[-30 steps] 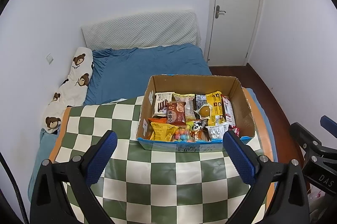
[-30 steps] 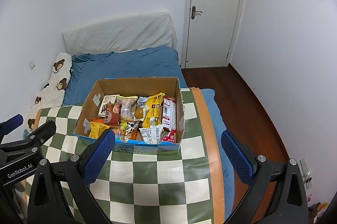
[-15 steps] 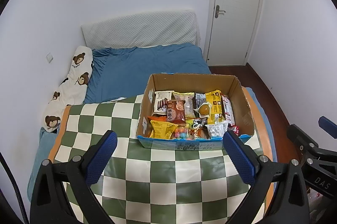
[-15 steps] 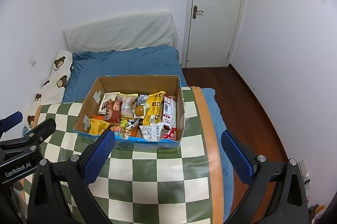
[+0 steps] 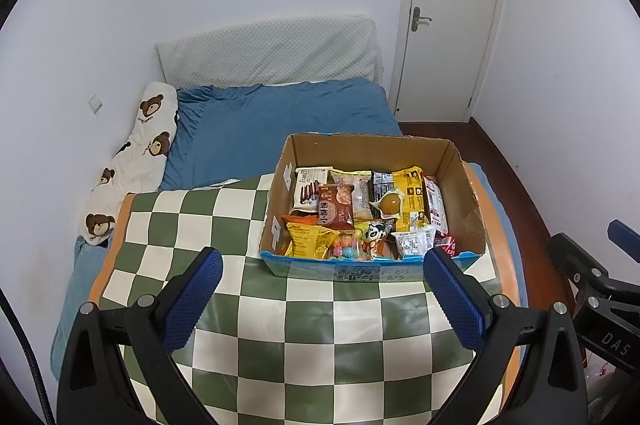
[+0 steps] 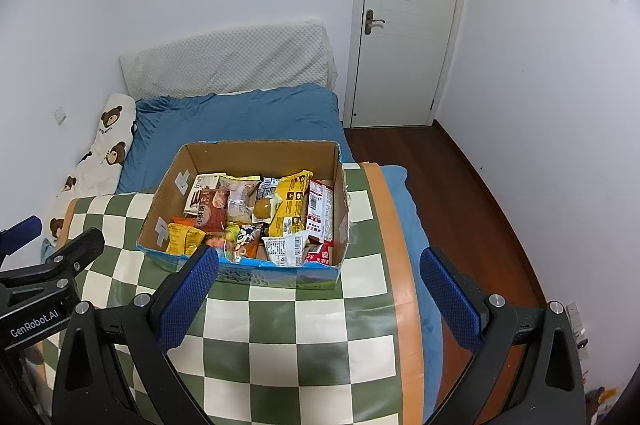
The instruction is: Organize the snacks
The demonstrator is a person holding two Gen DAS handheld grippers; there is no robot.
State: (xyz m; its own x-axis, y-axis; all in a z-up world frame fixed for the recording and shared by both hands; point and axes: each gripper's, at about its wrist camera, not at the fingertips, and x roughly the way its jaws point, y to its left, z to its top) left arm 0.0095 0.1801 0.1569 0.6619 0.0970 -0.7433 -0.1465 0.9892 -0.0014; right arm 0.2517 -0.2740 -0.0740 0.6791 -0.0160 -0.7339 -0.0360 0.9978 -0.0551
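Note:
An open cardboard box sits on a green and white checkered cloth, full of several snack packets: a yellow bag, a brown packet, a large yellow packet and a red and white one. My left gripper hangs open above the cloth, short of the box's near wall, with nothing between its blue pads. My right gripper is likewise open and empty, nearer the box's right end.
A bed with a blue sheet and a bear-print pillow lies behind the table. A white door stands shut at the back right. Wooden floor runs along the right. Each gripper shows at the other view's edge.
Both grippers have drawn back slightly and risen; the box sits a little farther and higher in each view. Nothing was picked up.

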